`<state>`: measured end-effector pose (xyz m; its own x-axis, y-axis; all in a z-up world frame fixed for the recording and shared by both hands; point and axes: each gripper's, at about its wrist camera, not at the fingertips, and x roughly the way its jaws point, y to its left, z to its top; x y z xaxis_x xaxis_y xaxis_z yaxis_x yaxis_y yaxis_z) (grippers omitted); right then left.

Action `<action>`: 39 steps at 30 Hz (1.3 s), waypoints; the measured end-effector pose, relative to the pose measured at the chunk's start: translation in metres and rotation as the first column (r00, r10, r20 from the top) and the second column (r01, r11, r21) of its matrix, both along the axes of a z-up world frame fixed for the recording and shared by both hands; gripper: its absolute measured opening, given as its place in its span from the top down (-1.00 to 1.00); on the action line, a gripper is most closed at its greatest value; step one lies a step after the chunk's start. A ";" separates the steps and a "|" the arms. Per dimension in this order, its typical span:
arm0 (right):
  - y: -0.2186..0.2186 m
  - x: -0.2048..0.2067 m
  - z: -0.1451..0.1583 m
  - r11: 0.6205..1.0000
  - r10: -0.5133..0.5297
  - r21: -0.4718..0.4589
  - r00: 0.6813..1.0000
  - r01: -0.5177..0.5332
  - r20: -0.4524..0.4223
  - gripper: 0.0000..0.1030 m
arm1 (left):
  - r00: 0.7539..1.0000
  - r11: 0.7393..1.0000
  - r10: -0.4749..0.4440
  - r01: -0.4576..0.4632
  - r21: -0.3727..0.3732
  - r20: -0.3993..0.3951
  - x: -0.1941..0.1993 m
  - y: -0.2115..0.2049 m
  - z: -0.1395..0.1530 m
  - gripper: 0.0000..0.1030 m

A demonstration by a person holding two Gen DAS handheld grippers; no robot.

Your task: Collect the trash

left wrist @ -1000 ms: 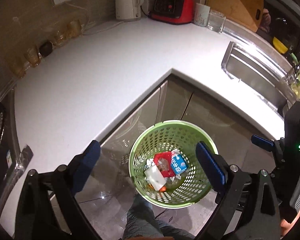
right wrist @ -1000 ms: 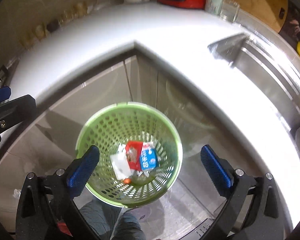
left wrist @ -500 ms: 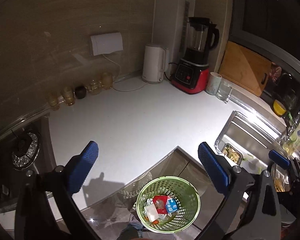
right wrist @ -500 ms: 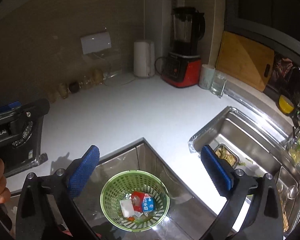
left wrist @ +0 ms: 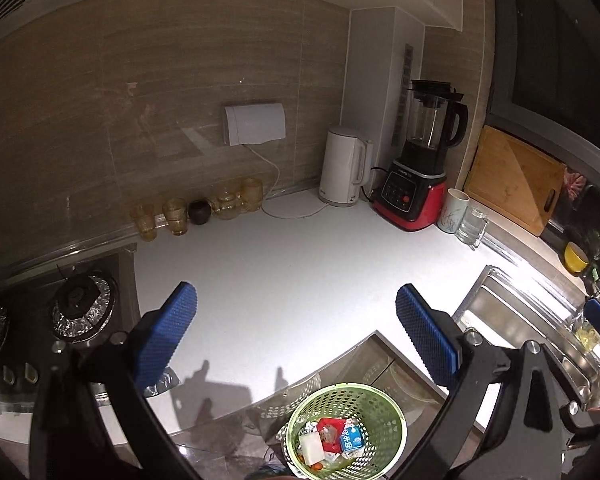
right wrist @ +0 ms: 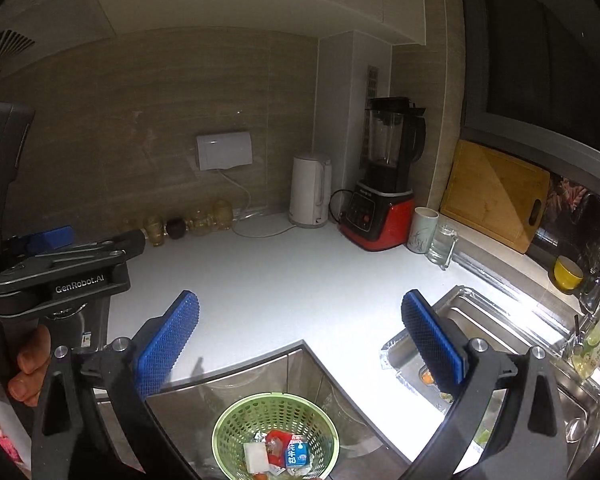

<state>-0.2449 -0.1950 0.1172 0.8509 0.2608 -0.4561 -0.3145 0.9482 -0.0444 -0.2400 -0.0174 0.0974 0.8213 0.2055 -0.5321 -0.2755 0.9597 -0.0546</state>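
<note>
The left gripper [left wrist: 296,332] and right gripper [right wrist: 300,340] both hang with jaws wide and empty above the white table [left wrist: 284,280]. The trash lies in the green basket [right wrist: 276,436] on the floor below: a blue carton [right wrist: 297,453], a red wrapper [right wrist: 277,445]. A risk is knocking the glass mug [right wrist: 441,247] or cup [right wrist: 423,230] on a careless sweep. The basket's near rim is cut off, and whatever sits in the sink [right wrist: 480,340] is hard to make out.
</note>
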 end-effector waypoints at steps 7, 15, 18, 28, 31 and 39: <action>-0.003 -0.002 0.002 1.000 -0.005 0.012 1.000 0.004 0.005 -0.95 | 1.000 1.000 0.007 -0.007 0.010 0.009 -0.002 -0.003 0.004 -0.85; -0.006 -0.001 -0.001 1.000 -0.014 0.022 1.000 0.015 -0.014 -0.95 | 1.000 1.000 0.008 -0.008 0.011 -0.009 0.001 -0.006 0.000 -0.85; -0.007 0.000 -0.001 1.000 -0.014 0.023 1.000 0.015 -0.017 -0.95 | 1.000 1.000 0.010 -0.010 0.017 -0.005 0.002 -0.007 0.000 -0.85; -0.009 0.004 -0.005 0.999 -0.022 0.026 0.999 0.022 -0.027 -0.95 | 1.000 1.000 -0.002 0.002 0.021 -0.018 0.006 -0.009 -0.004 -0.85; -0.009 0.005 -0.005 0.999 -0.022 0.027 0.999 0.023 -0.028 -0.95 | 1.000 1.000 0.004 -0.003 0.029 -0.015 0.006 -0.010 -0.004 -0.85; -0.009 0.005 -0.006 0.999 -0.022 0.028 0.999 0.023 -0.027 -0.95 | 1.000 0.999 -0.001 0.002 0.032 -0.022 0.008 -0.014 -0.007 -0.85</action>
<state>-0.2395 -0.2041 0.1109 0.8442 0.2547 -0.4717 -0.2937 0.9558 -0.0094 -0.2321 -0.0315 0.0908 0.8098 0.2216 -0.5433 -0.2747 0.9614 -0.0174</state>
